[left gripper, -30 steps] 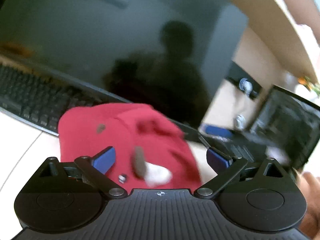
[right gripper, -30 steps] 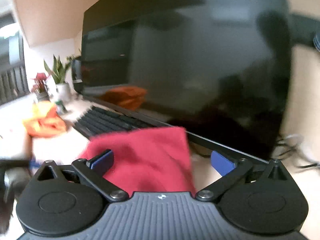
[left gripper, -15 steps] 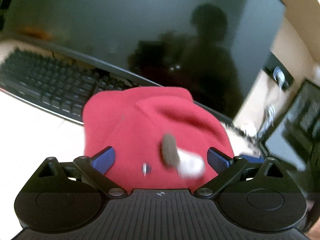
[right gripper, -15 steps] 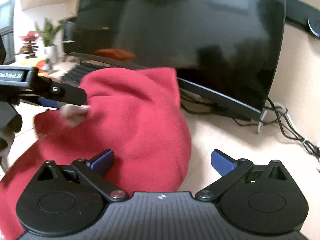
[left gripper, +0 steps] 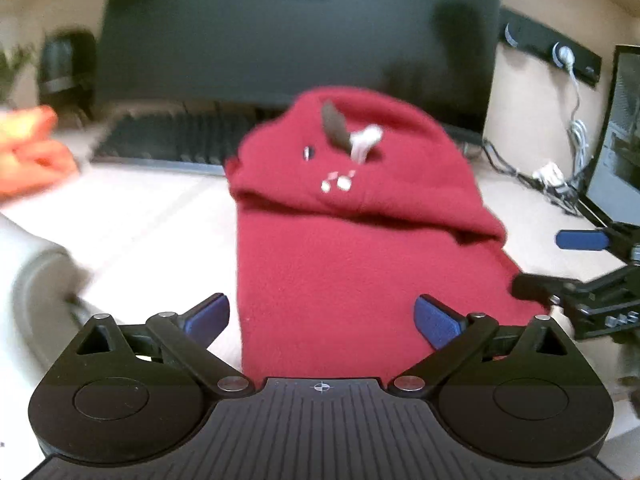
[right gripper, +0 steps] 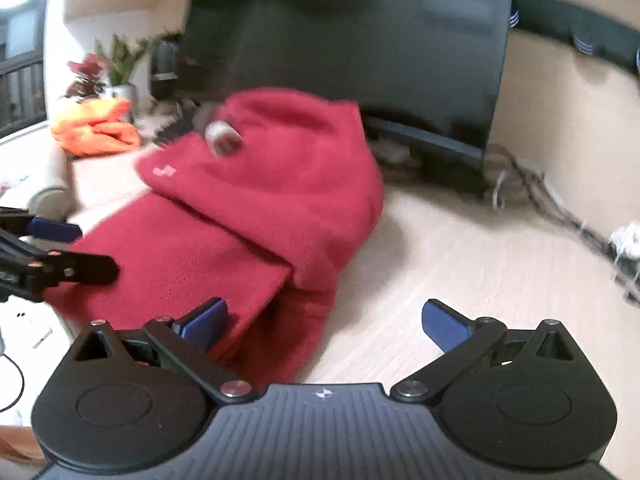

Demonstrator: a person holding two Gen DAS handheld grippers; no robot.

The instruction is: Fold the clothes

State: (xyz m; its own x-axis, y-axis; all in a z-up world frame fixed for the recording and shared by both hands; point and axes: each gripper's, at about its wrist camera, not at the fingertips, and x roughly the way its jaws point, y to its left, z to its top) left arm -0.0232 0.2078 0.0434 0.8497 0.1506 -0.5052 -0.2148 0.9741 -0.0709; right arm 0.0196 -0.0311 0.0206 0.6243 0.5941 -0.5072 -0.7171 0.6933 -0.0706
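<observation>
Both grippers had their jaws spread wide and grasped nothing. One red garment [left gripper: 352, 248] lay on the pale tabletop [right gripper: 460, 264] in front of a dark monitor [left gripper: 296, 28], its upper part folded down over the lower part in a thick, rounded fold. Small white marks and a grey-and-white tag showed on the folded part, though blur hid their detail. From the left wrist view, the left gripper [left gripper: 322, 318] hovered over the near edge of the garment, the cloth showing between its blue fingertips [left gripper: 208, 316]. At that view's right edge the right gripper [left gripper: 580, 264] stood by the garment's right side. From the right wrist view, the right gripper [right gripper: 325, 322] sat over the garment's corner, its left fingertip above the cloth and the other above bare tabletop. An orange cloth [right gripper: 96, 128] lay well apart to the left, near potted plants [right gripper: 116, 64]. Cables [left gripper: 552, 176] trailed across the tabletop on the right.
</observation>
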